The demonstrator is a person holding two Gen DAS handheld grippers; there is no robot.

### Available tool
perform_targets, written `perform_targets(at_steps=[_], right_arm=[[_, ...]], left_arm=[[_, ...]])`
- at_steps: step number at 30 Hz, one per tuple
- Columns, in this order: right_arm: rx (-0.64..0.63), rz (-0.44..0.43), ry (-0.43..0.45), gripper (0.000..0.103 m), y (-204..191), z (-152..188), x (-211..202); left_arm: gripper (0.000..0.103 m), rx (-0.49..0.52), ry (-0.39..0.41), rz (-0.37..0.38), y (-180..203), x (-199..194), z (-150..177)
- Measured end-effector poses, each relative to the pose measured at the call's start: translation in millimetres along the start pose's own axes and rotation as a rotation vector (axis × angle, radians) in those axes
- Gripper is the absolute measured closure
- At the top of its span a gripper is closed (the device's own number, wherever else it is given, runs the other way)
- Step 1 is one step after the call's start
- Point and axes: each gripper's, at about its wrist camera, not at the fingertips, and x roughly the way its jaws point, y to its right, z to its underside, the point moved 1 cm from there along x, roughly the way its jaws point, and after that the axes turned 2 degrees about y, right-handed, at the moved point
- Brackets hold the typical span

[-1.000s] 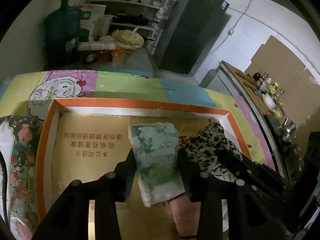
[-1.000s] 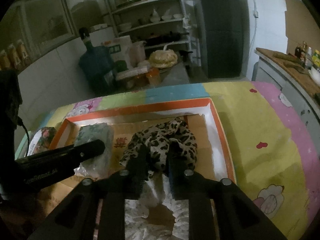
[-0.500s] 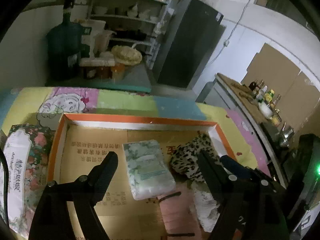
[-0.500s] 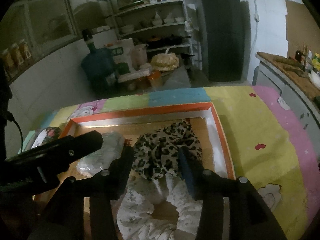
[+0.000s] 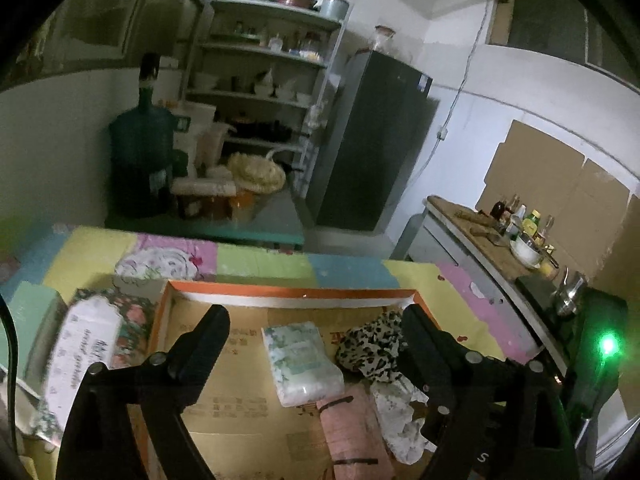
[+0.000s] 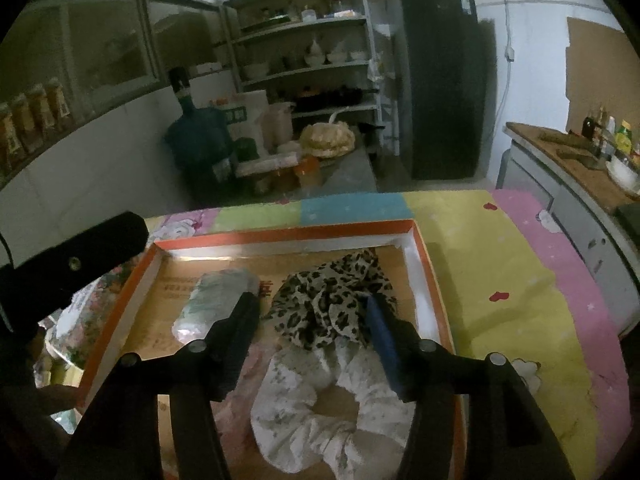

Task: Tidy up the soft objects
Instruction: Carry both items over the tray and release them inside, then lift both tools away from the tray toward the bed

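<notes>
release step in hand: left gripper (image 5: 316, 354) jaws just opened, tissue pack (image 5: 301, 358) freed in orange-rimmed box (image 5: 288, 294). right gripper (image 6: 314, 320) jaws just opened, leopard scrunchie (image 6: 328, 300) released there. next: withdrawal clear of box, further soft item sought.

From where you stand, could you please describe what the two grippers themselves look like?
Both are matte black, two-fingered, with flat angular arms joined by round silver bolts. The left gripper has plain black fingers and a small white "S" printed low on its right arm. The right gripper carries a blue pad inside its right finger. A green light glows on the right gripper's body in the left view.
</notes>
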Motion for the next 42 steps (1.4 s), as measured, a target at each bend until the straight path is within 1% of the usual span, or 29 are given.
perform_targets(at_steps=[8,12,19,21,25,29,35,42], right_arm=[[-0.001,-0.014,0.057,0.043,-14,6,-28],[-0.01,-0.019,0.091,0.042,-27,12,-47],[-0.013,-0.037,0.149,0.041,-51,25,-78],[-0.013,-0.047,0.162,0.041,-58,28,-85],[-0.016,-0.059,0.188,0.035,-73,34,-100],[-0.018,-0.07,0.208,0.035,-89,41,-112],[-0.024,-0.07,0.242,0.034,-108,51,-129],[-0.019,-0.092,0.234,0.034,-128,65,-138]], left_arm=[[0.015,0.064,0.078,0.005,3,-37,0],[0.015,0.093,0.096,0.015,1,-59,1],[0.015,0.102,0.15,0.023,-14,-97,-4],[0.015,0.118,0.169,0.014,-17,-107,-3],[0.015,0.151,0.207,-0.007,-26,-128,1],[0.015,0.17,0.224,-0.015,-34,-147,6],[0.015,0.163,0.26,-0.038,-52,-174,12],[0.015,0.151,0.304,-0.068,-74,-202,20]])
